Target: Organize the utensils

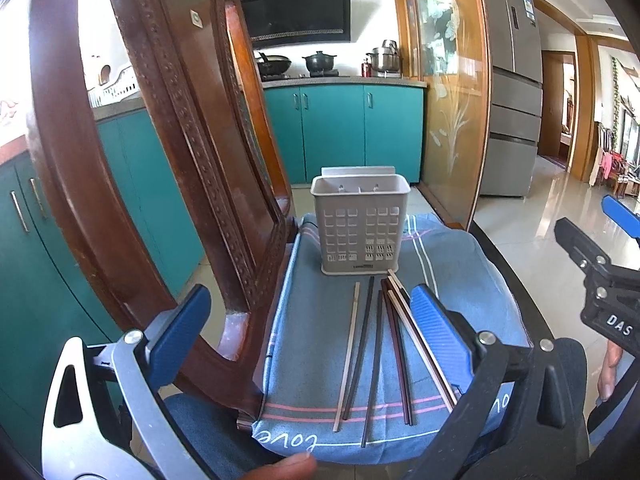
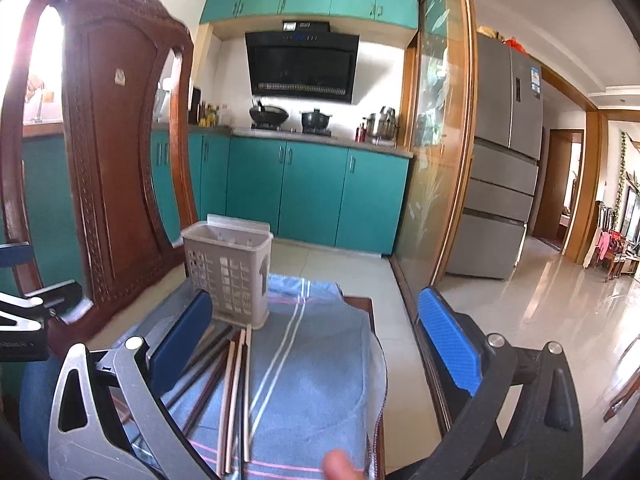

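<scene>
**Both grippers poised over loose chopsticks**

Jaws stood spread and empty on both sides. At the left edge rose a carved wooden chair back [image 1: 168, 128]. The left gripper [image 1: 308, 320] straddled the chopsticks [image 1: 376, 344], slim wooden and dark sticks lying on a blue striped towel [image 1: 304, 360], their long axes running away from the jaws toward the grey perforated plastic holder [image 1: 360, 228] upright at the towel's far edge. The right gripper [image 2: 316, 344] hung right of them, likely the farther.

Left gripper [image 1: 312, 320]: blue textured finger pads, one silver arm, one black, round silver screws. Right gripper [image 2: 320, 340]: identical build; white "DAS" lettering.
</scene>
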### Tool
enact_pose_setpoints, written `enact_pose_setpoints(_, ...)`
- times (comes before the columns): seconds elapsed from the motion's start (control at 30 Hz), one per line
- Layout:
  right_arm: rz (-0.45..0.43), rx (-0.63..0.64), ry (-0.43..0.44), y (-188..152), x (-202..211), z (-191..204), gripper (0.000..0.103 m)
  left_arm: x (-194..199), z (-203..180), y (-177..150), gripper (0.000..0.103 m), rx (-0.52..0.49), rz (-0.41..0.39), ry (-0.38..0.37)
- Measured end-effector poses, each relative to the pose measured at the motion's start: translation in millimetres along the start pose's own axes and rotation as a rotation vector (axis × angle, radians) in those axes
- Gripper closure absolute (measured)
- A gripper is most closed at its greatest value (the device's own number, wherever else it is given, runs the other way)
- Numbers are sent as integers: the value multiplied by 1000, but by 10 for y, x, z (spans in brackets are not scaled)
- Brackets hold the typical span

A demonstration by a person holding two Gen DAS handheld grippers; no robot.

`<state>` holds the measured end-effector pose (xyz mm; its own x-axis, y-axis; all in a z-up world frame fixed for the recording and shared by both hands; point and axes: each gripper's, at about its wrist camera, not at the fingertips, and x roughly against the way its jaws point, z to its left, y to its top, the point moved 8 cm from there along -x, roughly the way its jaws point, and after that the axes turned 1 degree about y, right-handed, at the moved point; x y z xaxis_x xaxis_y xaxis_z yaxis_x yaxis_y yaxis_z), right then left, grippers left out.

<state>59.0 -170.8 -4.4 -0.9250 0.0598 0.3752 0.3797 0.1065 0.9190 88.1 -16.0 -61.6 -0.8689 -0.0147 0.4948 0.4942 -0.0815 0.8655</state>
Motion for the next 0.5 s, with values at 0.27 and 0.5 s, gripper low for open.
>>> enact_pose_setpoints(0.27, 129, -68, 12, -267, -305, -77, 18, -160, -120, -87, 4, -46, 44, -22)
enact_pose_setpoints(0.5, 137, -82, 26, -305, -361, -65, 18, -288, -151, -148, 4, -79, 69, -4)
